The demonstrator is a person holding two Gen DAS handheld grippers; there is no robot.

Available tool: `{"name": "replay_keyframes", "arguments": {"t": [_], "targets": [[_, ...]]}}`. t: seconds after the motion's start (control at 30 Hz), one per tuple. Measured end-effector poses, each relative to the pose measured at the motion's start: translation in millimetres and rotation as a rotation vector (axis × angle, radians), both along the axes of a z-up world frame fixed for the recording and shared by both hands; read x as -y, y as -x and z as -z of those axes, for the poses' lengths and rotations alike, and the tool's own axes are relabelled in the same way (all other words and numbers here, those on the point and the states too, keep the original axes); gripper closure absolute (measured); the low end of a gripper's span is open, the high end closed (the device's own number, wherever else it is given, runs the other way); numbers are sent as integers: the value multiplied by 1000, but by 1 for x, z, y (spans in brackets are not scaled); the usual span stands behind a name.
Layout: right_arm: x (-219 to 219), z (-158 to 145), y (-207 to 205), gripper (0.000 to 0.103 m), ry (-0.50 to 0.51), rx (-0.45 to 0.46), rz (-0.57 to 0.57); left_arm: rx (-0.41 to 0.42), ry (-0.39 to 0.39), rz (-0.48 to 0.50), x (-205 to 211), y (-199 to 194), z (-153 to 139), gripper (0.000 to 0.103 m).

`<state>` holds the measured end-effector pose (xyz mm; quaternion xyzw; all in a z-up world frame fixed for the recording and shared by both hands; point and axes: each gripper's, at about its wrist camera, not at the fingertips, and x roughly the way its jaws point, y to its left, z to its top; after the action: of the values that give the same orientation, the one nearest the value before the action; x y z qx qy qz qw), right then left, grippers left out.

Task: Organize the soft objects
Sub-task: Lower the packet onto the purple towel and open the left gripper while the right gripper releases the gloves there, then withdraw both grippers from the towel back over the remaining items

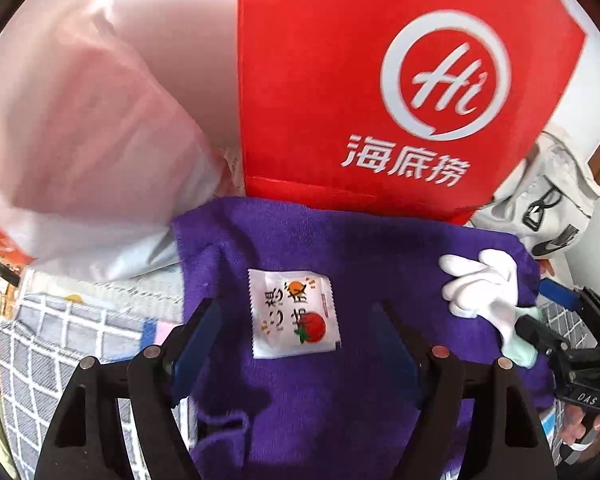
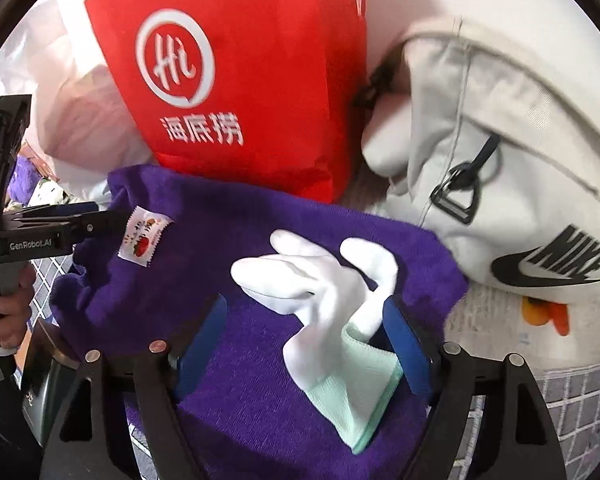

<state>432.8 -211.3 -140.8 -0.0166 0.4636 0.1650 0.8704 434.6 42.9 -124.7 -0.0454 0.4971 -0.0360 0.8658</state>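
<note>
Purple towel carried a sachet and white glove; left gripper and right gripper stood wide, empty. Folding seemingly came next.

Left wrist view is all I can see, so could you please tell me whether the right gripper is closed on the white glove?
Observer: No. The right gripper has its jaws open, and the mint cuff of the white glove lies between them on the purple towel.
Operator: Thank you. What sits beside the towel on that side?
Observer: A white bag with a full black Nike logo, right next to the towel.
Operator: And what can you see of my own gripper from there?
Observer: A hand grips the handle of the left gripper, whose tips are near the small packet.
</note>
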Motion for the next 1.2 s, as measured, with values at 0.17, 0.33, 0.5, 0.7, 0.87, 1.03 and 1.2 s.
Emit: {"name": "replay_keyframes", "arguments": {"t": [0.17, 0.33, 0.5, 0.7, 0.87, 1.03, 1.2], "targets": [[9, -30, 25, 23, -54, 44, 46, 45, -13, -20, -7, 35, -28, 26], [19, -56, 71, 23, -111, 95, 94, 91, -13, -39, -20, 75, -51, 26], [25, -68, 117, 23, -150, 67, 124, 120, -10, -53, -19, 123, -65, 26], [26, -82, 178, 23, -109, 96, 131, 139, -3, -42, -19, 181, -77, 26], [19, -85, 234, 23, -98, 111, 75, 136, 10, -53, -22, 219, -75, 26], [14, -67, 279, 23, -114, 82, 41, 117, 26, -63, -21, 254, -61, 26], [7, -38, 309, 23, -102, 14, -13, 101, 41, -63, -20, 277, -49, 26]]}}
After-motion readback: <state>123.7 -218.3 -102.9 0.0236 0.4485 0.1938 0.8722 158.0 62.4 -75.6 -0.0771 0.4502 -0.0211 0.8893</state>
